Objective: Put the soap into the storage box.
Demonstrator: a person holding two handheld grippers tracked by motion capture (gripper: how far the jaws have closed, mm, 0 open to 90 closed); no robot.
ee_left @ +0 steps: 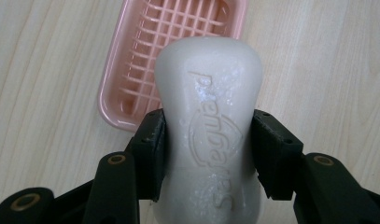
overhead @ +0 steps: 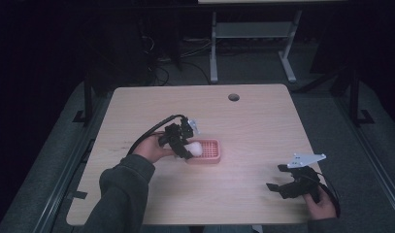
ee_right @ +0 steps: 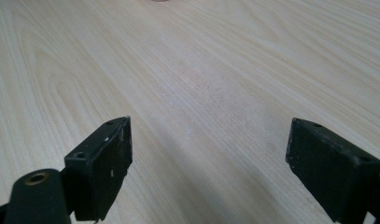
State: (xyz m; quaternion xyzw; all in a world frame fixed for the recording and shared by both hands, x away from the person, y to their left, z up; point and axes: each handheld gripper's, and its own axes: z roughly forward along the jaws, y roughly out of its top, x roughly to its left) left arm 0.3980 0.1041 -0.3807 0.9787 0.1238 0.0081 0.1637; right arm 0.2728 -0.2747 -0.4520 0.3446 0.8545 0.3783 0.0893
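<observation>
Left tongs [ee_left: 207, 140] clamped on white soap bar [ee_left: 210, 126], held just above pink soap dish [ee_left: 127, 93] near bench [overhead: 263, 121] centre; right tongs [ee_right: 208, 163] wide open, empty, at bench 4 o'clock.

A round cable hole [overhead: 233, 97] sits near the far edge of the light wooden table [overhead: 263, 126]. Beyond it, a white desk frame [overhead: 253, 43] stands on dark floor among loose cables [overhead: 158, 60].

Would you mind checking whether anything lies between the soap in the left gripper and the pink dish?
Nothing visible does. The soap, clamped in the left gripper, hangs over the near end of the pink dish, whose ribbed floor looks empty.
</observation>
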